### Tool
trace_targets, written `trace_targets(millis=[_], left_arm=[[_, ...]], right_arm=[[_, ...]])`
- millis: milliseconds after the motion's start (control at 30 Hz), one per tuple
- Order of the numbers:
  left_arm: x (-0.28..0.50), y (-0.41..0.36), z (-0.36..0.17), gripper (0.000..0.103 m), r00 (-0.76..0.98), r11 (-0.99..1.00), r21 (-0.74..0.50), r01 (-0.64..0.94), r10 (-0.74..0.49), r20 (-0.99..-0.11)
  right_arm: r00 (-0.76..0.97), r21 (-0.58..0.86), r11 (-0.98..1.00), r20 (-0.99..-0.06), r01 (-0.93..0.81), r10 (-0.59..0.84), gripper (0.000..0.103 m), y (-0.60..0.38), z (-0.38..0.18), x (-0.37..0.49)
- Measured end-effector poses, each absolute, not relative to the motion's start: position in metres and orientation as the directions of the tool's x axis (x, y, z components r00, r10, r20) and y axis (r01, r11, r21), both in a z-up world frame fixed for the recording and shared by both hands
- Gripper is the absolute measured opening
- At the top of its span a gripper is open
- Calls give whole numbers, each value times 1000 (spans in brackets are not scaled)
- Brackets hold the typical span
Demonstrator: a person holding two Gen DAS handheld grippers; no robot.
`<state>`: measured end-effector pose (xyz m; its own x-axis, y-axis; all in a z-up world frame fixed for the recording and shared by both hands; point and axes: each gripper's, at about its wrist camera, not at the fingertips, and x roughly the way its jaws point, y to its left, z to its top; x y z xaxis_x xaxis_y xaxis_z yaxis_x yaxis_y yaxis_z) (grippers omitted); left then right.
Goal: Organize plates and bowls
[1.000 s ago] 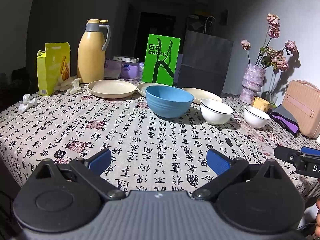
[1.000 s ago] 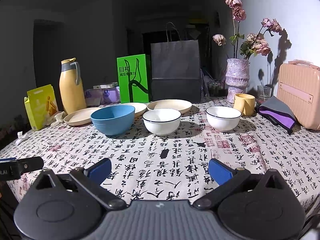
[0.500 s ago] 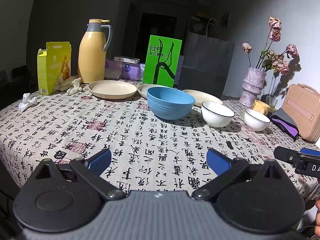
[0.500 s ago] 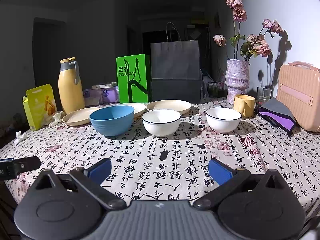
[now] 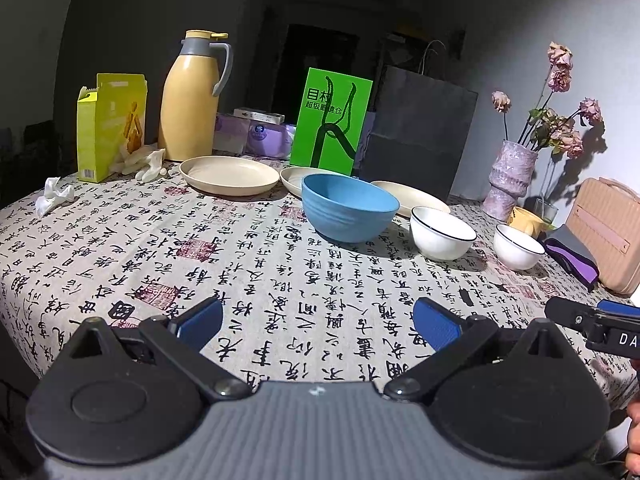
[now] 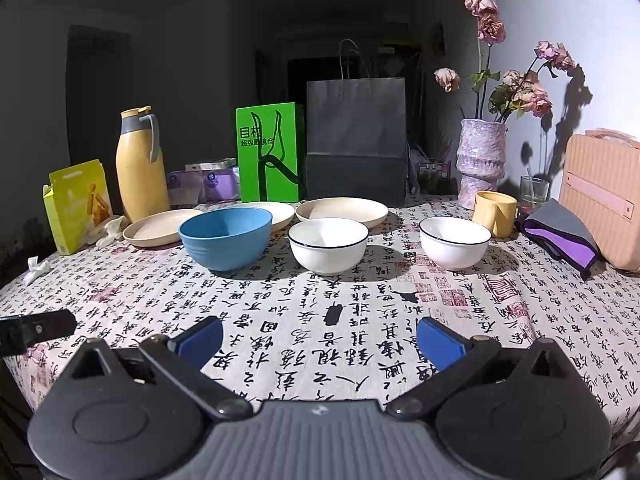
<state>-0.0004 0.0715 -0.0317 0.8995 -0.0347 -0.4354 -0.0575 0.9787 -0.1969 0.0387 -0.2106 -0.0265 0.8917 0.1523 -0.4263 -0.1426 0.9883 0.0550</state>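
Note:
A blue bowl (image 5: 349, 207) (image 6: 225, 237) stands mid-table with two white bowls, one (image 5: 442, 232) (image 6: 328, 243) beside it and one (image 5: 518, 241) (image 6: 454, 242) further right. Three cream plates lie in a row behind them: left (image 5: 229, 169) (image 6: 160, 227), middle (image 5: 293, 179) (image 6: 281, 213), right (image 5: 416, 197) (image 6: 341, 210). My left gripper (image 5: 318, 323) is open over the near table edge, well short of the blue bowl. My right gripper (image 6: 320, 338) is open too, in front of the white bowls. Both hold nothing.
Along the back stand a yellow box (image 5: 110, 136), a yellow thermos (image 5: 194, 98), a green box (image 5: 330, 122), a dark paper bag (image 6: 356, 134) and a vase of dried flowers (image 6: 480, 160). At the right are a yellow mug (image 6: 494, 218), a folded cloth (image 6: 560, 238) and a pink case (image 6: 604, 200).
Both grippers have shifted slightly; the bowls and plates sit a little differently in each view. The dishes themselves have not moved, and both grippers stay open.

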Motion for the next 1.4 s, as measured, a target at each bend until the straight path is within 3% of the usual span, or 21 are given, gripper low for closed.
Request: trace_targets(millis=[1400], left_arm=[[71, 133, -10, 103, 927, 957, -266, -119, 11, -376]], right_arm=[[874, -34, 958, -419, -284, 244, 103, -138, 3, 141]])
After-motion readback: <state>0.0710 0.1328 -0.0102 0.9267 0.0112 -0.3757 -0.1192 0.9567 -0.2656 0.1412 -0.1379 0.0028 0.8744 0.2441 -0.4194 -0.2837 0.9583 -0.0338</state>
